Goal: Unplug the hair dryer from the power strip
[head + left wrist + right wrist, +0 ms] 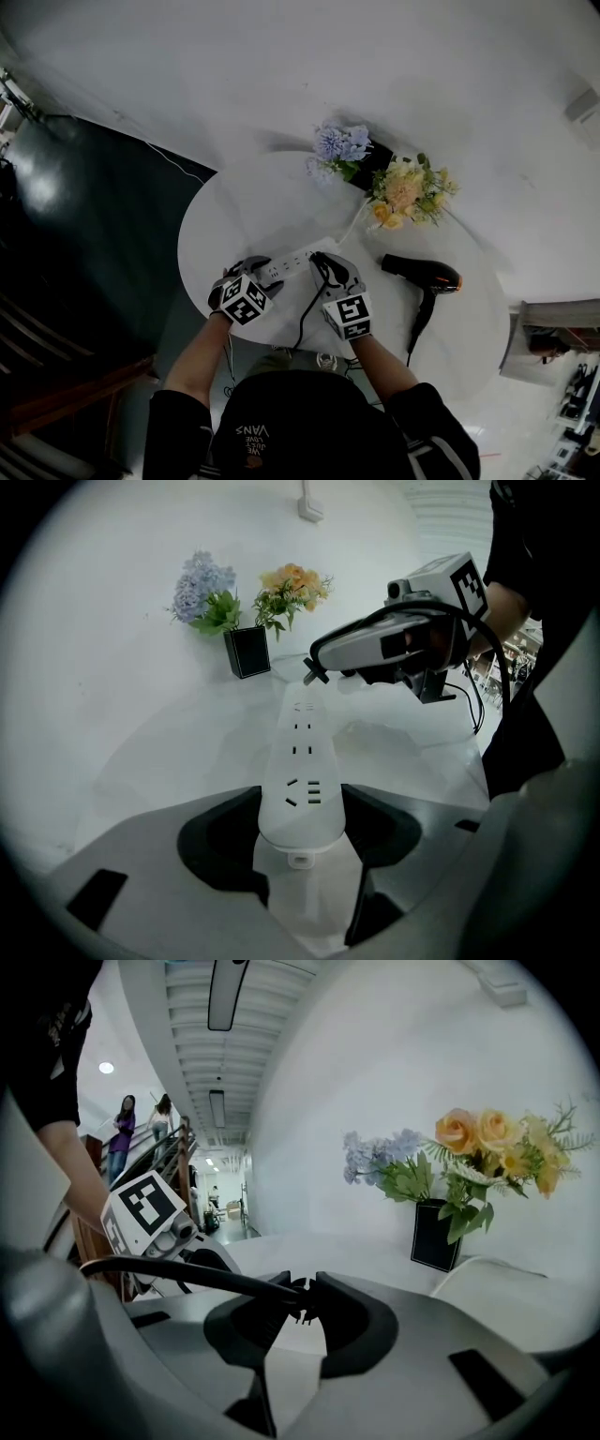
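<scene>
A white power strip (298, 260) lies on the round white table (253, 202). My left gripper (258, 277) is shut on its near end, and both pads press the strip's (302, 761) sides. My right gripper (323, 265) is shut on the hair dryer's black plug (294, 1296). The plug (309, 675) hangs just above the strip's far sockets, apart from them. Its black cord (305, 319) runs back towards the person and round to the black hair dryer (420, 272), which lies on the table to the right.
Blue flowers in a black vase (342, 145) and a yellow bouquet (405, 192) stand at the table's far side. The strip's white cable (356, 223) runs towards them. The table edge is close below both grippers. People stand far off in the right gripper view.
</scene>
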A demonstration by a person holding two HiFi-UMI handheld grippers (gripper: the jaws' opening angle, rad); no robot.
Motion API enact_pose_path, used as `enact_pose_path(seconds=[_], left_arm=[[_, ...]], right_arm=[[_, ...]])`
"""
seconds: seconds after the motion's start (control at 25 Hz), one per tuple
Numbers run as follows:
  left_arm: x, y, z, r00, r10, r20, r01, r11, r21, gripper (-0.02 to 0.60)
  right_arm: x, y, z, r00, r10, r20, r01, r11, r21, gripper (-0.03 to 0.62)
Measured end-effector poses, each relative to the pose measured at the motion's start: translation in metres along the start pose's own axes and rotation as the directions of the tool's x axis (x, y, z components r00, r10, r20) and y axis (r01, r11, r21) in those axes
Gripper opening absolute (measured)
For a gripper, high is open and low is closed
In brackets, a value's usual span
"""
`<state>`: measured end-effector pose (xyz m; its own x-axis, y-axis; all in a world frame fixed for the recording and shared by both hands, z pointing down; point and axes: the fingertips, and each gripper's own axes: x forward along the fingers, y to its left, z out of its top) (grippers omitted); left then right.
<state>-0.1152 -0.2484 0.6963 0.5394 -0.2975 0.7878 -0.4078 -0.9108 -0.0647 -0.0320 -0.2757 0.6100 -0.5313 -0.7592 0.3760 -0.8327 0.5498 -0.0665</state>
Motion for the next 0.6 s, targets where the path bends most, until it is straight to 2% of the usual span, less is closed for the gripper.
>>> enact_pose_path(seconds=[0.16, 0.32, 0.6], left_arm=[[0.000, -0.001, 0.000, 1.000, 0.017, -0.003, -0.016, 1.000, 0.015, 0.285], [-0.004, 0.002, 0.002, 0.998, 0.064, 0.002, -0.064, 0.997, 0.036, 0.291], [-0.021, 0.000, 0.012, 0.993, 0.112, 0.037, -0.113, 0.993, 0.016, 0.310]], right_arm=[[-0.011, -0.002, 0.001, 1.000, -0.005, 0.007, 0.005, 1.000, 0.002, 0.103], [-0.023, -0.001, 0.003, 1.000, -0.004, 0.011, 0.004, 1.000, 0.000, 0.103], [-0.044, -0.001, 0.006, 1.000, -0.001, 0.025, 0.001, 1.000, 0.010, 0.103]])
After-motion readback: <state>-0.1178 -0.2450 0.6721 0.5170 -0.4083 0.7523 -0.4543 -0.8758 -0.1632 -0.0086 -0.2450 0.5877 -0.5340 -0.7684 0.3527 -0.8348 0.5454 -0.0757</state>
